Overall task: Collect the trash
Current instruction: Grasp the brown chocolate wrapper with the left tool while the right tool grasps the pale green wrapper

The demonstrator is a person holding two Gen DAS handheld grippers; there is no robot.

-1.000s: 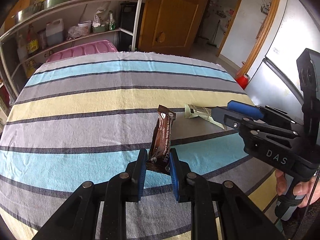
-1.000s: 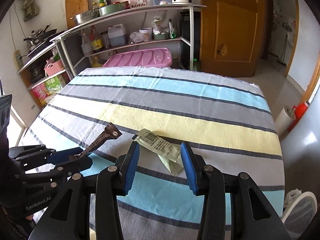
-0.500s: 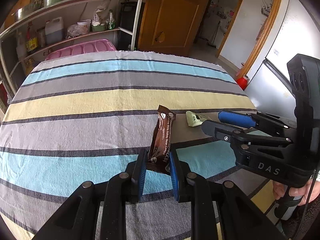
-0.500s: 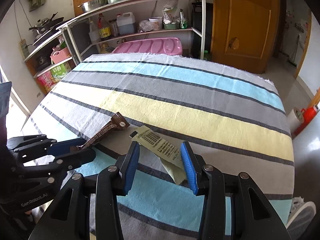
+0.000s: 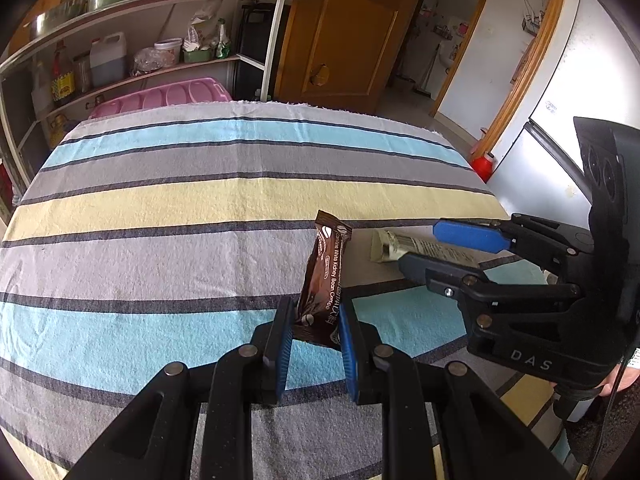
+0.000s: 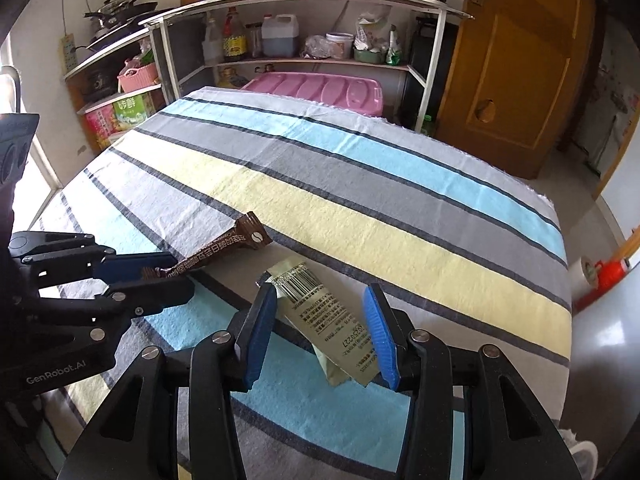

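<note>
My left gripper [image 5: 314, 320] is shut on a brown coffee wrapper [image 5: 324, 276] and holds it just above the striped tablecloth [image 5: 200, 208]. In the right wrist view the left gripper [image 6: 168, 276] and the brown wrapper [image 6: 224, 250] sit at the left. My right gripper [image 6: 320, 328] is open, its blue pads either side of a pale green wrapper [image 6: 324, 312] with a barcode; contact with the pads is unclear. In the left wrist view the right gripper [image 5: 424, 246] straddles the green wrapper [image 5: 404, 246].
A metal shelf rack [image 6: 304, 12] with bottles, jugs and bowls stands beyond the table's far edge. A pink plastic lid [image 6: 316, 90] lies below it. A wooden door [image 6: 516, 60] is at the back right. A fridge [image 5: 560, 172] stands right of the table.
The right gripper has moved forward so the green wrapper sits deeper between its open fingers. The left gripper holds the brown wrapper as before, slightly shifted.
</note>
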